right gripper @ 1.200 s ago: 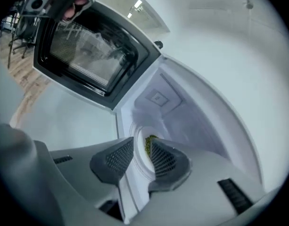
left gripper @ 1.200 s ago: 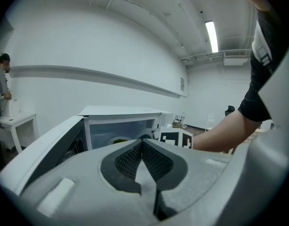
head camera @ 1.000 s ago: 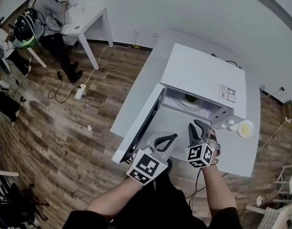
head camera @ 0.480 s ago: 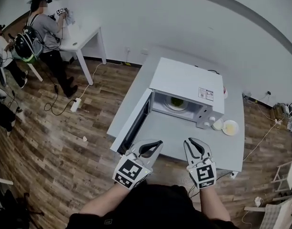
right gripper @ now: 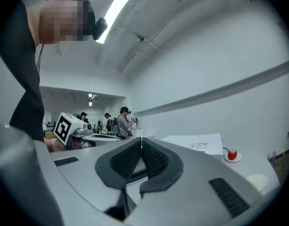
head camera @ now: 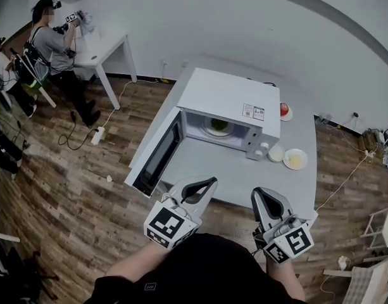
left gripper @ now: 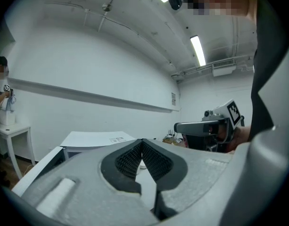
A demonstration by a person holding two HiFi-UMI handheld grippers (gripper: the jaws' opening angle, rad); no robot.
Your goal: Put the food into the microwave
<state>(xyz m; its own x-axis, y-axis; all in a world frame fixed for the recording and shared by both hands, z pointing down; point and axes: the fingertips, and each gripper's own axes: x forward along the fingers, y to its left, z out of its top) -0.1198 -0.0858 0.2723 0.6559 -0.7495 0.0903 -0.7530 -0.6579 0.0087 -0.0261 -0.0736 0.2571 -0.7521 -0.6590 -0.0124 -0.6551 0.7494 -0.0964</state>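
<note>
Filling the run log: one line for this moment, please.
microwave door open, food inside | left tongs shut, empty | right tongs shut, empty

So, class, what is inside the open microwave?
Inside the microwave sits a plate holding green food. The microwave's top covers the back of the cavity, so anything there cannot be seen.

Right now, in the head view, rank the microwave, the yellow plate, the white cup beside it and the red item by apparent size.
1. microwave, by far the largest.
2. yellow plate.
3. white cup, only slightly smaller than the plate; a close call.
4. red item, smallest, though it sits farthest back.
</note>
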